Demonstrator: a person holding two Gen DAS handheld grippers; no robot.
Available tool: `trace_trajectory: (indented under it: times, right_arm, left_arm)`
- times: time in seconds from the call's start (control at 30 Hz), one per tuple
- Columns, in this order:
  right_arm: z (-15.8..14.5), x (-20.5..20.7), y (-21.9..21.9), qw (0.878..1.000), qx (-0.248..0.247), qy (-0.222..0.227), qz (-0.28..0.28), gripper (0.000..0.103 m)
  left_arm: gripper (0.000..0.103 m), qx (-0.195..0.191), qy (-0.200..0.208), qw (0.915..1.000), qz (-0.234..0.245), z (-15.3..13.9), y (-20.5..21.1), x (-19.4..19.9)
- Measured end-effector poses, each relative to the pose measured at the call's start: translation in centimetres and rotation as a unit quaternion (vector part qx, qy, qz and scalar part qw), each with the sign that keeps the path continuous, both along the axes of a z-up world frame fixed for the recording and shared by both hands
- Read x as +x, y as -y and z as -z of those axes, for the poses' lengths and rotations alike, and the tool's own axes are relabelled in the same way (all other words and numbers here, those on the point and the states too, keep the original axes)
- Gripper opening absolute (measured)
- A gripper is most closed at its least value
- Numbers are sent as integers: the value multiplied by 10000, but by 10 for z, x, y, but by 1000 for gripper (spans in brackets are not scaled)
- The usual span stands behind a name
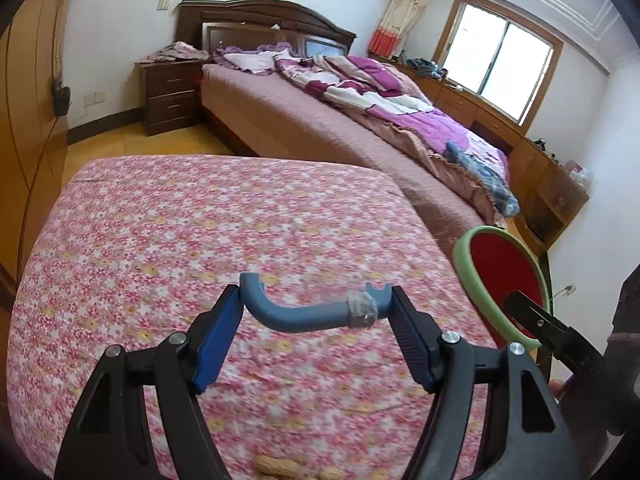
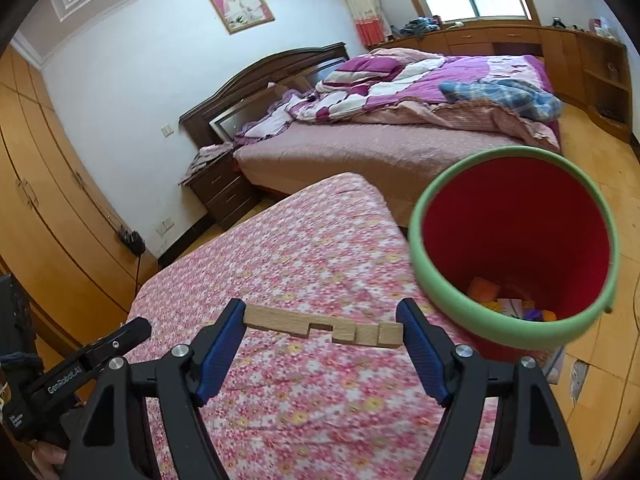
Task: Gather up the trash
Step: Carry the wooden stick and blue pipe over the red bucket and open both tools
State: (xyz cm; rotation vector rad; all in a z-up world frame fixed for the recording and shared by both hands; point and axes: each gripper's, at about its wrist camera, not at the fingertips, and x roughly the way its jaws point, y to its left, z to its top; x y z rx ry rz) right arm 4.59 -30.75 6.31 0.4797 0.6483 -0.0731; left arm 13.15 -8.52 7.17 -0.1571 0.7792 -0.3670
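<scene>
peanut (image 1: 276, 469) cut off at frame bottom; bin (image 2: 516, 258) contents too blurred to tell

Unmade bed (image 1: 320, 92) with dark headboard (image 1: 264, 24) at centre; sunlit window (image 1: 496, 56) upper right; wooden wardrobes (image 2: 48, 184) left.

Each claw is looked along from its wrist, tilted down, close over the floral desk (image 1: 200, 240); bed (image 2: 360, 152) and bin (image 2: 516, 320) are shared.
</scene>
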Motion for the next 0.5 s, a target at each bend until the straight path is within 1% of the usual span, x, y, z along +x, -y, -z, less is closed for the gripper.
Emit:
trace_trajectory:
  times: [0.27,0.5]
  right_arm:
    - [-13,-30,31,9996,-61,185,223,79]
    - [-23,-47,56,9986,-177,295,390,79]
  left_arm:
    - [73,-56,40,9997,229,-12,24,-15]
    - [73,55,142,9987,476,-21,57,-20]
